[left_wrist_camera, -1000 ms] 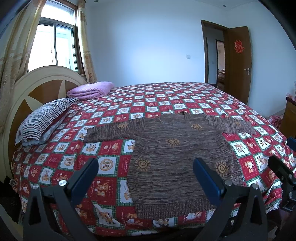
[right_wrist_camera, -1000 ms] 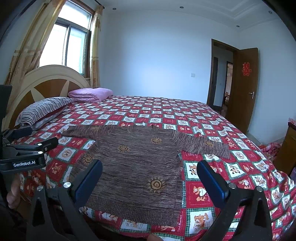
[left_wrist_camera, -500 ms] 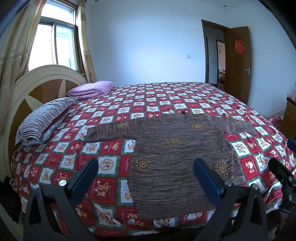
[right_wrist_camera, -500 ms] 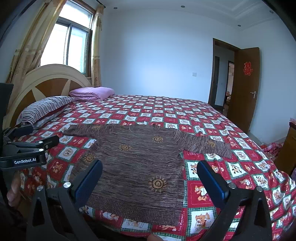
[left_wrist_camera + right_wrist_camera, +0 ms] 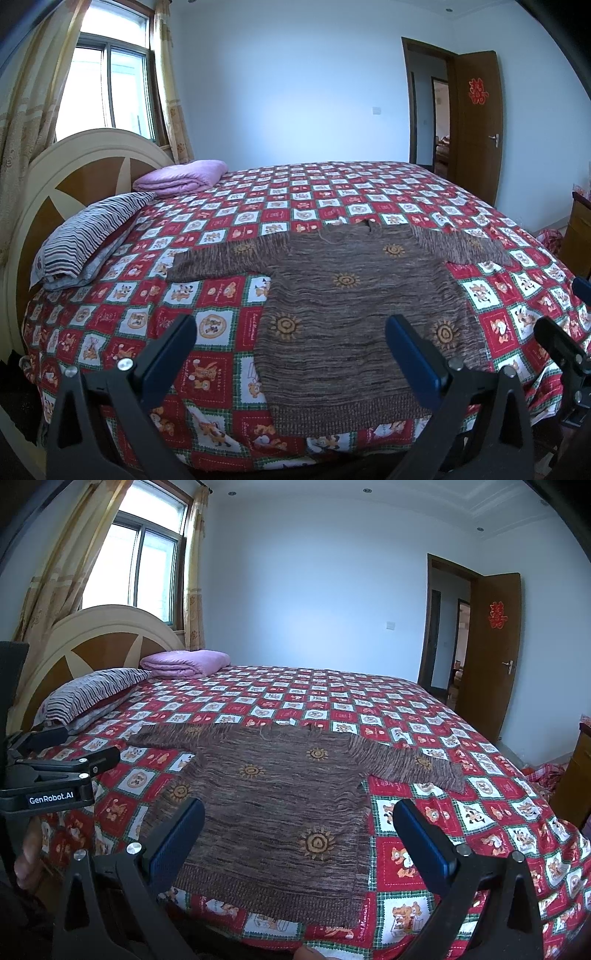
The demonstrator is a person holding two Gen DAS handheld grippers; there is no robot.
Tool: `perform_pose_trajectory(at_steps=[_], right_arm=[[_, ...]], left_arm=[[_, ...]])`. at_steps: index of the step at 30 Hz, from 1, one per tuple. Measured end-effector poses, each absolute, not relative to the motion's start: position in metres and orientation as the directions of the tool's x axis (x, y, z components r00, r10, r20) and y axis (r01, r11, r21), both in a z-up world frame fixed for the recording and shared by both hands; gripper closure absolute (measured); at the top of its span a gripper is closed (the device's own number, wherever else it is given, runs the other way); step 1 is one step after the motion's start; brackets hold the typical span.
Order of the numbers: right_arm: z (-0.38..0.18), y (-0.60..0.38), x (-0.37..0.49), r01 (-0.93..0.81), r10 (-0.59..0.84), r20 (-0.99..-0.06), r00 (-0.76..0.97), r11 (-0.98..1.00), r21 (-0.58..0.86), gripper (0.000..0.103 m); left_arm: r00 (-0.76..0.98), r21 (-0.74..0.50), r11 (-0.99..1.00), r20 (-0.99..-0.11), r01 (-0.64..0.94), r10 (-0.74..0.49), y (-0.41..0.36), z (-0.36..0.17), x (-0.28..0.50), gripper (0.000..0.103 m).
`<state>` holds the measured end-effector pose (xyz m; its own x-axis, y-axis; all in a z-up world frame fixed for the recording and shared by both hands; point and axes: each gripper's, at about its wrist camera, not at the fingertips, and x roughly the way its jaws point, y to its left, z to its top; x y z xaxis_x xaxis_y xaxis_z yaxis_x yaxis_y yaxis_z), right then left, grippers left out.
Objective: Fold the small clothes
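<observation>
A brown knit sweater (image 5: 347, 310) with orange sun motifs lies flat on the bed, both sleeves spread sideways, hem at the near edge. It also shows in the right wrist view (image 5: 273, 805). My left gripper (image 5: 291, 354) is open and empty, held above the near edge of the bed before the sweater's hem. My right gripper (image 5: 299, 838) is open and empty, also short of the hem. The left gripper's body shows in the right wrist view (image 5: 55, 775) at the left; the right one shows at the right edge of the left wrist view (image 5: 565, 347).
The bed has a red, white and green checked cover (image 5: 110, 317). A striped pillow (image 5: 88, 236) and a folded pink blanket (image 5: 181, 177) lie by the headboard (image 5: 44, 177). A wooden door (image 5: 495, 657) stands open at the right. Brown furniture (image 5: 576, 771) stands beside the bed.
Both views have shifted very slightly; the right gripper has risen or tilted a little. The sweater has not moved and both grippers stay open.
</observation>
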<state>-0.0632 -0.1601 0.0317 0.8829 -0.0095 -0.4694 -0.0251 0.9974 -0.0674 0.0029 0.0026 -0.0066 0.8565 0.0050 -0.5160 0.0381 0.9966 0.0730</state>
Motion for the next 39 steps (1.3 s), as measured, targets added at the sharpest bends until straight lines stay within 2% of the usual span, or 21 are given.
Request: perform_pose_trajectory(at_steps=[20,25,28,33,39], right_arm=[[0.029,-0.160,-0.063,-0.031,-0.006,-0.476,0.880,0.997,-0.069,0.001],[0.025,-0.164,-0.057,-0.108,0.068,-0.474,0.878,0.993,-0.058,0.001],[0.012,-0.173,-0.038,-0.096,0.048,-0.512,0.857,0.993,-0.067,0.001],[-0.022,-0.216,0.015,-0.022,0.008,-0.628,0.778,1.000,-0.015,0.001],[-0.043,-0.293,0.066,0.132,-0.038,-0.679,0.733,0.987,0.088,0.002]], left_arm=[[0.853,0.075,0.996,-0.521,0.040,0.005,0.002,-0.008,0.003,0.000],[0.843,0.083,0.996,-0.538,0.040,0.011,0.004,-0.022,0.013,0.000],[0.829,0.094,0.995,-0.559,0.035,0.023,0.009,-0.035,0.034,0.000],[0.812,0.137,0.990,-0.580,0.014,0.069,0.011,-0.045,0.076,0.000],[0.776,0.202,0.979,-0.620,0.013,0.117,0.007,-0.062,0.137,0.000]])
